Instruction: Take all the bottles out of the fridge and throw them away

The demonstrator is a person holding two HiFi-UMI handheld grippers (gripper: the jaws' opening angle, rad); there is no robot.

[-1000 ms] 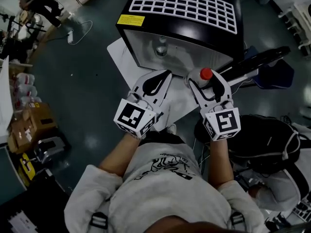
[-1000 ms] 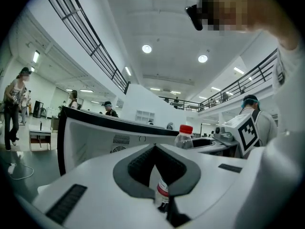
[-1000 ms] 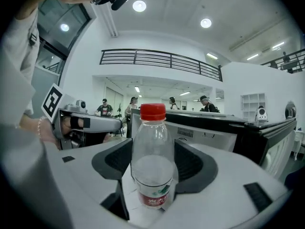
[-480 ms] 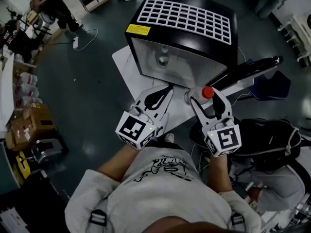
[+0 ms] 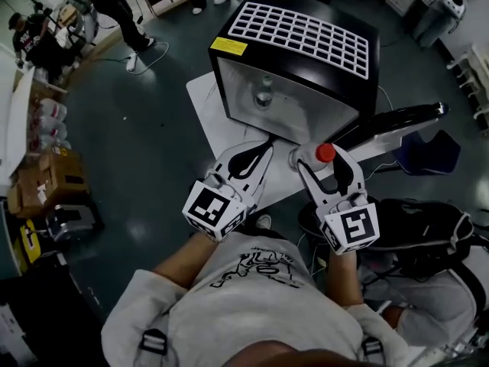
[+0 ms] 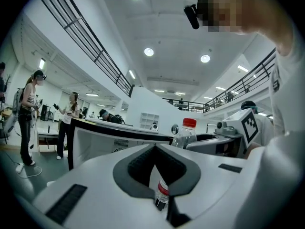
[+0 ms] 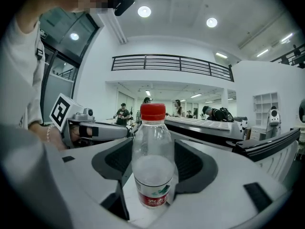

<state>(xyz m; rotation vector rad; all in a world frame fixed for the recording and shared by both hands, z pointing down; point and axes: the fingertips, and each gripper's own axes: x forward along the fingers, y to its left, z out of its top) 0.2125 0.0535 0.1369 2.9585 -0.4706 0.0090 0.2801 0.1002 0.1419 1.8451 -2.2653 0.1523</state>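
**Head view.**
- Fridge (image 5: 298, 37): open toward the person, with a second bottle (image 5: 263, 95) upright inside.
- Right gripper (image 5: 325, 161): jaws closed on the bottle (image 5: 325, 153), red cap up, just outside the fridge mouth.
- Left gripper (image 5: 262, 147): tips together, nothing held, beside the right one.

**Left gripper view.**
- The jaws meet at the tips.
- A red-labelled bottle (image 6: 162, 191) shows through the slot low between them. It seems to lie beyond the jaws and is not gripped; which bottle it is cannot be told.
- The held bottle (image 6: 188, 133) sits alongside.

**Right gripper view.**
- Bottle (image 7: 152, 161): clear and seemingly empty, pinched at the lower body between the pads.

**Handling (judged).**
- Light, thin-walled and slick, so it would likely dent if squeezed hard.
- Mid-body is the sound place to hold it.

**Change.**
- A second ago the cap sat level with the fridge's front edge. It now lies farther out.
- The left gripper is unchanged, and the second bottle has not moved.
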